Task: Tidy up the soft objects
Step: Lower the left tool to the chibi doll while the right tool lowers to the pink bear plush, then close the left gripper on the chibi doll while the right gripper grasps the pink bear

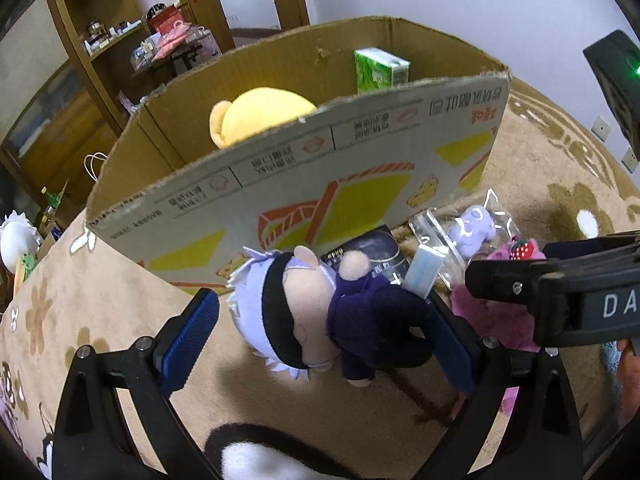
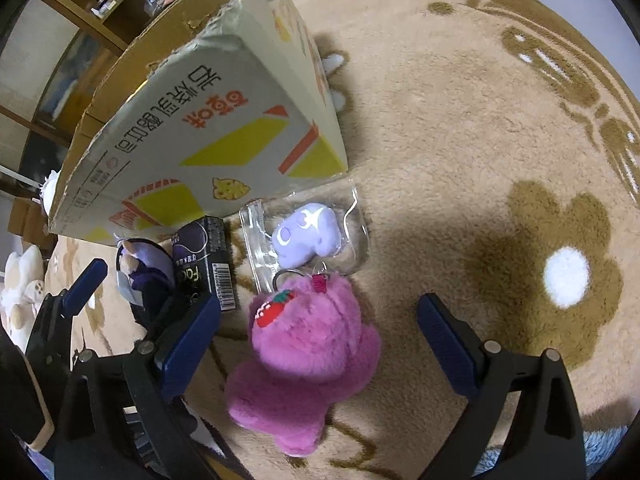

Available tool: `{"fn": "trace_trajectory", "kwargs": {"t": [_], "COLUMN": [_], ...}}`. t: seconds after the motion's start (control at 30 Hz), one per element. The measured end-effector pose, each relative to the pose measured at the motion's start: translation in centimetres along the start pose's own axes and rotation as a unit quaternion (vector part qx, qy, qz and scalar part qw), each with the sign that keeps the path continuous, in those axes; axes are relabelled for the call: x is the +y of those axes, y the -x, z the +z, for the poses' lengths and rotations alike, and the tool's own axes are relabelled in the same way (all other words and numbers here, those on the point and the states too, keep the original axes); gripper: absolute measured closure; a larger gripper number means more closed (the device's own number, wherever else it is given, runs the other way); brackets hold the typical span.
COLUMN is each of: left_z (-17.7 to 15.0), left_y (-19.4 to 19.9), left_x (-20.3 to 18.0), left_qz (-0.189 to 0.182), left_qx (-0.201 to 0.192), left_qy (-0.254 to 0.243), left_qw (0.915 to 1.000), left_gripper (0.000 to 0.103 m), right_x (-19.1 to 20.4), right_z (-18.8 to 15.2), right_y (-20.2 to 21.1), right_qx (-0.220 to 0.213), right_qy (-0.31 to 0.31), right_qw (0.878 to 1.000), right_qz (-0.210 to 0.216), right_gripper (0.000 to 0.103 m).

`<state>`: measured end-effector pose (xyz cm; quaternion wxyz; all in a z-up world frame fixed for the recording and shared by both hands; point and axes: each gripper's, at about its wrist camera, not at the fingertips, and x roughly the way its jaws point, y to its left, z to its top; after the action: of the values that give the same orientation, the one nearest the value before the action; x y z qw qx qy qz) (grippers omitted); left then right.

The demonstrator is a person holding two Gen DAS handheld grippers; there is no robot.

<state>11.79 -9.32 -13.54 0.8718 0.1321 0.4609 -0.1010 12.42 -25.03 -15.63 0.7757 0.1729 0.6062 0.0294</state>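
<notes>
My left gripper (image 1: 324,332) is open, its blue pads either side of a small plush doll (image 1: 320,308) with white hair, black blindfold and dark purple clothes, lying on the rug. My right gripper (image 2: 320,336) is open around a fuzzy pink plush (image 2: 308,356) with a strawberry patch. A lilac plush in a clear bag (image 2: 308,232) lies just beyond it. A cardboard box (image 1: 280,184) stands behind, holding a yellow plush (image 1: 260,116) and a green tissue pack (image 1: 380,70). The doll also shows in the right wrist view (image 2: 144,268).
A black carton (image 2: 208,264) and a light blue packet (image 1: 424,272) lie between the doll and the pink plush. The beige flower-patterned rug (image 2: 460,120) spreads to the right. Wooden shelves (image 1: 92,40) stand behind the box. White plush toys (image 2: 20,284) lie at the far left.
</notes>
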Motion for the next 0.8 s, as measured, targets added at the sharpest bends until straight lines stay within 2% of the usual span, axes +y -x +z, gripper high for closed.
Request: {"fn": "trace_trajectory", "kwargs": {"t": [0.13, 0.23, 0.57, 0.6, 0.7, 0.8], "left_z": [-0.1, 0.1, -0.5, -0.5, -0.5, -0.7], "left_y": [-0.3, -0.6, 0.1, 0.2, 1.0, 1.3], "left_x": [0.1, 0.4, 0.9, 1.1, 1.8, 2.7], "left_qz": [-0.003, -0.012, -0.022, -0.024, -0.037, -0.048], "left_qx": [0.007, 0.015, 0.015, 0.015, 0.012, 0.012], "left_qy": [0.001, 0.007, 0.016, 0.018, 0.029, 0.045], "left_qw": [1.0, 0.9998, 0.9995, 0.9994, 0.9988, 0.9978], "left_gripper": [0.006, 0.013, 0.022, 0.028, 0.037, 0.041], "right_x": [0.0, 0.3, -0.4, -0.5, -0.5, -0.3], "right_z": [0.0, 0.0, -0.1, -0.2, -0.3, -0.8], "right_y": [-0.2, -0.7, -1.2, -1.0, -1.0, -1.2], "right_qx": [0.003, 0.005, 0.009, 0.01, 0.012, 0.02], "right_qy": [-0.002, -0.001, 0.005, 0.004, 0.008, 0.016], "right_qw": [1.0, 1.0, 1.0, 1.0, 1.0, 0.999], "right_qz": [-0.002, -0.004, -0.017, -0.019, -0.023, -0.03], "right_gripper": [0.001, 0.001, 0.009, 0.009, 0.009, 0.009]}}
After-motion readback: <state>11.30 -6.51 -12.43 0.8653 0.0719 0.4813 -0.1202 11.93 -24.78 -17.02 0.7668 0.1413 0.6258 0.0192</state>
